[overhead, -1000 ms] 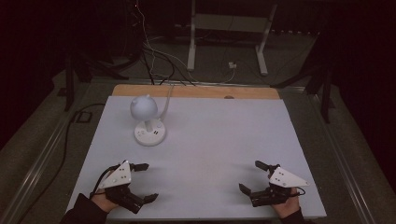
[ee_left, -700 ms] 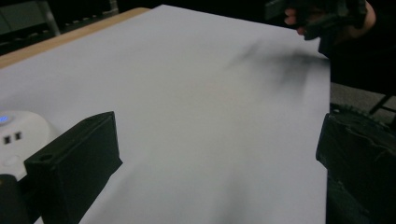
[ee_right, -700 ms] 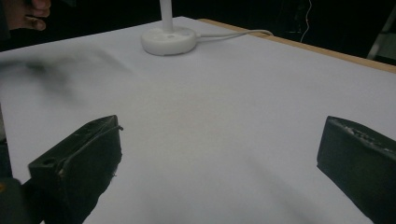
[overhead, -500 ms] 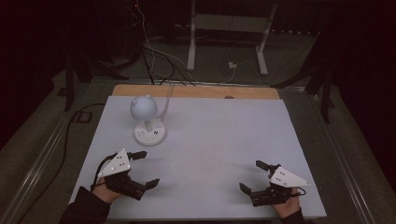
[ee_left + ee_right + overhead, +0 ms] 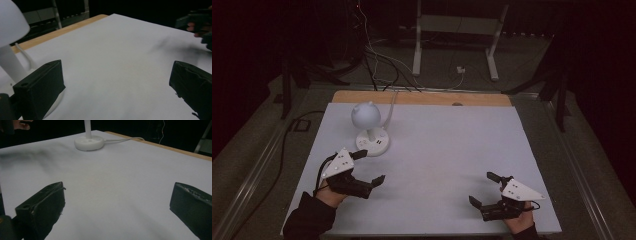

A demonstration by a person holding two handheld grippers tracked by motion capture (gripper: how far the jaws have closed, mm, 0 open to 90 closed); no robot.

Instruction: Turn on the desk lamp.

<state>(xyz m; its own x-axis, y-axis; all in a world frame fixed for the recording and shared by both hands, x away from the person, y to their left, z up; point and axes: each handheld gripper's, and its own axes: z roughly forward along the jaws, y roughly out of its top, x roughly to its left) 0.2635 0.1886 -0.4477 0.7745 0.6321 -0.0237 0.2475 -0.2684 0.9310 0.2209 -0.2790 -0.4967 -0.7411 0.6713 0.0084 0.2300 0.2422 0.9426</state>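
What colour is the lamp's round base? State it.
White; the lamp base shows best in the right gripper view.

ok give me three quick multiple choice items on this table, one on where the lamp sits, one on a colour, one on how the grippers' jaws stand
1. Where on the table does the lamp stand?
A. far left part
B. near right corner
C. dead centre

2. What colour is the lamp's shade?
A. red
B. white
C. black

3. How do the jaws of the left gripper and the right gripper stand?
A. both shut
B. both open
C. left shut on the lamp

Answers: 1 A, in the high view its base sits toward the far left, near the left gripper. 2 B, shade, stem and base all look white. 3 B, each gripper view shows bare table between two spread jaws.
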